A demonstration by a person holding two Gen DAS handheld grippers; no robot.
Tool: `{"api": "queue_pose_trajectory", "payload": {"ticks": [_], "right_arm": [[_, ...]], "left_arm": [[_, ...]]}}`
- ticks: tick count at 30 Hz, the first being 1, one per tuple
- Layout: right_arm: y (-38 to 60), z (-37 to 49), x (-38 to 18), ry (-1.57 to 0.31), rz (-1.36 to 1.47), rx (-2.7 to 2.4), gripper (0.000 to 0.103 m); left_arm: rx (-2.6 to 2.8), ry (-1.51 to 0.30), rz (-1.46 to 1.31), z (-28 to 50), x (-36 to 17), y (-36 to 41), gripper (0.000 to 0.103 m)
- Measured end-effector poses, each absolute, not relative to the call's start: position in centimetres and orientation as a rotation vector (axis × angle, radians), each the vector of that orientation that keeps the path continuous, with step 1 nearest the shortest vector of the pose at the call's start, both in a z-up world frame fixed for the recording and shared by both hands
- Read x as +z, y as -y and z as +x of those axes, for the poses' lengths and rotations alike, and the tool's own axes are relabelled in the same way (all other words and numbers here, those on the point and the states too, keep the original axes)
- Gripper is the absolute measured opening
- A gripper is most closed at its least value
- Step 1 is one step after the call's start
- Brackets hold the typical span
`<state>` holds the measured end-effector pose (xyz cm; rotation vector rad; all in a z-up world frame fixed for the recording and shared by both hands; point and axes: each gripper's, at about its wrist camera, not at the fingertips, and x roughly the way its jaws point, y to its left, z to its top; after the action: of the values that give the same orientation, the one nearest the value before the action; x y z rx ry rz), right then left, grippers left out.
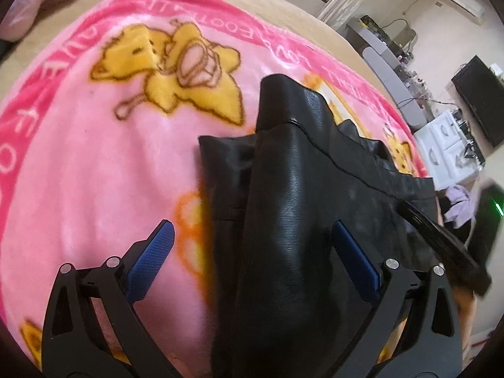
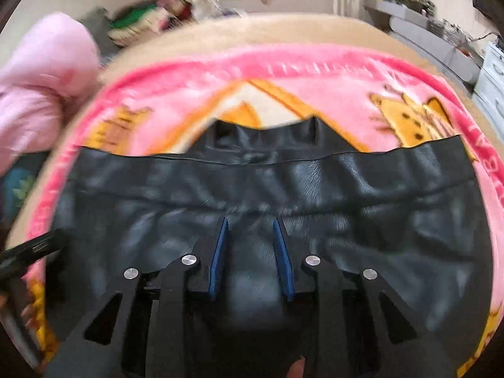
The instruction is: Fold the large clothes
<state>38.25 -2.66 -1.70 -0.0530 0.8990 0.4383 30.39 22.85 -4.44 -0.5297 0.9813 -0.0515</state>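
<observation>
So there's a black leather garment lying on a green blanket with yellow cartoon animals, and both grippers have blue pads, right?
Nearly. The blanket is pink, not green, as both wrist views show. The rest holds: the black leather garment lies on it, the animals are yellow, and the left gripper and right gripper both have blue pads.

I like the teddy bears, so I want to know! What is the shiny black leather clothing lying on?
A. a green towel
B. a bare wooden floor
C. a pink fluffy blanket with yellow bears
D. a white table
C: the shiny black leather garment lies spread over a pink fleece blanket printed with yellow bears, whose pink edge shows all round the garment in both views.
</observation>
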Motion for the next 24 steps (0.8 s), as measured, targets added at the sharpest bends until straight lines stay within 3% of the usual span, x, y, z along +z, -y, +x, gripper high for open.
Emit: {"api": "queue_pose_trajectory", "payload": {"ticks": [4,11,15,19,24], "right_arm": [[3.9,33.1,-1.1,-0.864,-0.090,0.476,0.028],[3.0,29.9,-5.6,-0.913,-0.169,0.456,0.029],[1.6,28.4,-3.8,-0.826,-0.213,0.477,0.032],[-2.6,23.6,-1.9,-0.677,-0.347,0.676,0.067],[-8.8,19.4,-4.2,-0.556,-0.662,0.760,0.069]], "left_arm": [[-0.044,-1.001,-0.498,30.8,-4.8,-22.5,0.093],[-0.076,-1.020,-0.547,31.0,-5.4,-23.0,0.093],[-0.074,-1.022,-0.545,30.9,-5.1,-23.3,0.093],[-0.070,-0.989,-0.553,30.8,-4.4,-24.2,0.093],[-0.058,-0.969,-0.571,30.8,-3.7,-25.1,0.093]]}}
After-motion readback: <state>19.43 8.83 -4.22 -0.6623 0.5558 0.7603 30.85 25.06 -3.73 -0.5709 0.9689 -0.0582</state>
